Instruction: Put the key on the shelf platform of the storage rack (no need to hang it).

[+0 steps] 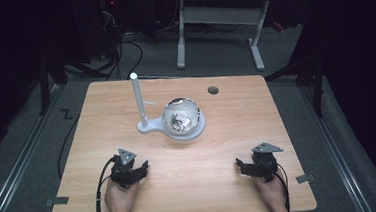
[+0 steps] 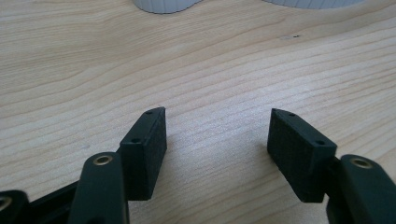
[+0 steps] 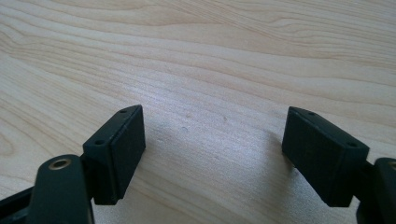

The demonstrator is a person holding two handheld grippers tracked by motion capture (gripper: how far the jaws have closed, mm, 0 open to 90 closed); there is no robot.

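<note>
Two grippers rest low at the near edge of the wooden worktop (image 1: 237, 127), one in each of the person's hands, and neither has hold of anything. Farthest left, the left gripper (image 1: 141, 168) sits near the front left part of the worktop, its cable trailing back beside the forearm; its fingers (image 2: 148, 149) are spread wide apart, with bare wood grain between them in the left gripper view. Ahead of it and toward the middle stands a white stand (image 1: 147, 125), whose upright post (image 1: 138, 97) rises from the left end of its flat base. Just right of the post, seated on the round end of that base, is a shiny globe-shaped bowl (image 1: 181, 115) with some small light-coloured pieces inside; what they are is too small to tell. The stand is well apart from both grippers. Behind and to the right of the bowl a small dark round hole (image 1: 213, 90) lies in the worktop. Farthest right, the right gripper (image 1: 240, 164) sits near the front right part, its fingers (image 3: 119, 149) likewise wide apart over bare wood.
</note>
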